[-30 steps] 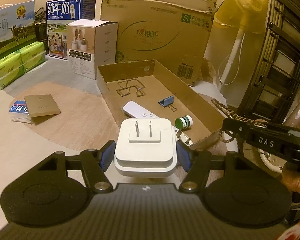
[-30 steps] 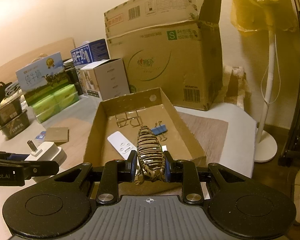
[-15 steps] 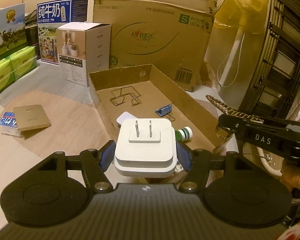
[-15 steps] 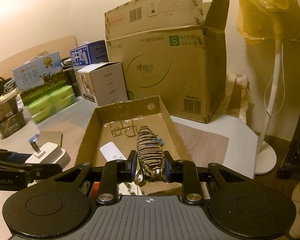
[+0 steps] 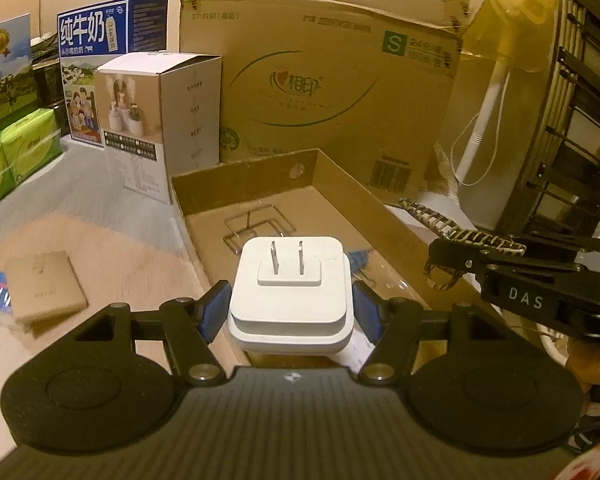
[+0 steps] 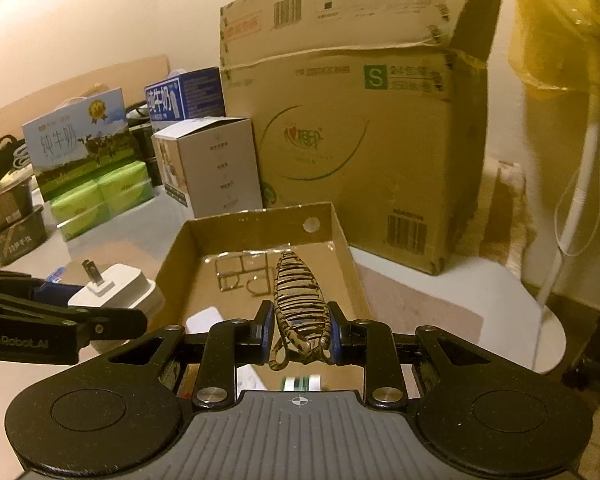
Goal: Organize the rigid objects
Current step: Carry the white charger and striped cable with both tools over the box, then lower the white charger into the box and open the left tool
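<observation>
My left gripper (image 5: 288, 310) is shut on a white power adapter (image 5: 289, 288), prongs up, held over the near left wall of a shallow cardboard tray (image 5: 342, 184). My right gripper (image 6: 298, 326) is shut on a tortoiseshell-striped hair claw clip (image 6: 298, 300), hanging over the same tray (image 6: 342, 236) near its right wall. From the left wrist view the clip (image 5: 456, 232) and the right gripper (image 5: 440, 262) sit at the right. From the right wrist view the adapter (image 6: 116, 286) sits at the left. A wire frame (image 6: 242, 272), a blue binder clip (image 5: 358, 258) and a white remote (image 6: 206, 318) lie in the tray.
A large cardboard box (image 6: 356, 140) stands behind the tray, with a white carton (image 5: 162, 120) and milk cartons (image 5: 112, 40) to its left. Green tissue packs (image 6: 100, 196) sit further left. A small brown card box (image 5: 44, 280) lies on the mat. A fan stand (image 5: 480, 136) rises at the right.
Both grippers have moved forward over the tray with their loads; the tray and boxes loom closer. The adapter now hides most of the remote and the small green-capped bottle.
</observation>
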The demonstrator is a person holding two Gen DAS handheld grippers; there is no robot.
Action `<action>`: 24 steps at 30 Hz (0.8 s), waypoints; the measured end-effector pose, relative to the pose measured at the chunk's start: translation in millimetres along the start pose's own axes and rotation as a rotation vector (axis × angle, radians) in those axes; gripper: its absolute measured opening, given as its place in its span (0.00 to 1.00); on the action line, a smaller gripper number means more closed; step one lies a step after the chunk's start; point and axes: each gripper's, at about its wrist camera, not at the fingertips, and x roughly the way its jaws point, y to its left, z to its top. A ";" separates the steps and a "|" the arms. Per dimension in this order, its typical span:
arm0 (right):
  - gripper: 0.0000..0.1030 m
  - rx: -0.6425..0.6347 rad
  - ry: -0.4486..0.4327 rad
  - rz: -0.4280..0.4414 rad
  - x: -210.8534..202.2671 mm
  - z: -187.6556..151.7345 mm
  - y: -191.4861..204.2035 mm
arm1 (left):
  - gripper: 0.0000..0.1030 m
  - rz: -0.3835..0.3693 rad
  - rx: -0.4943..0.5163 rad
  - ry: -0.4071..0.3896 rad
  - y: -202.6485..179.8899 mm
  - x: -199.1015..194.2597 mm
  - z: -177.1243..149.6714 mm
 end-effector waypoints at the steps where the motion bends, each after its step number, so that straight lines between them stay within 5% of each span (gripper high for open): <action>1: 0.26 -0.005 0.003 0.003 6.6 3.0 -1.2 | 0.60 0.003 0.003 -0.001 1.3 5.3 4.1; 24: 0.26 -0.049 0.073 0.015 113.5 41.0 -16.9 | 0.61 0.078 0.033 0.017 35.4 102.1 46.4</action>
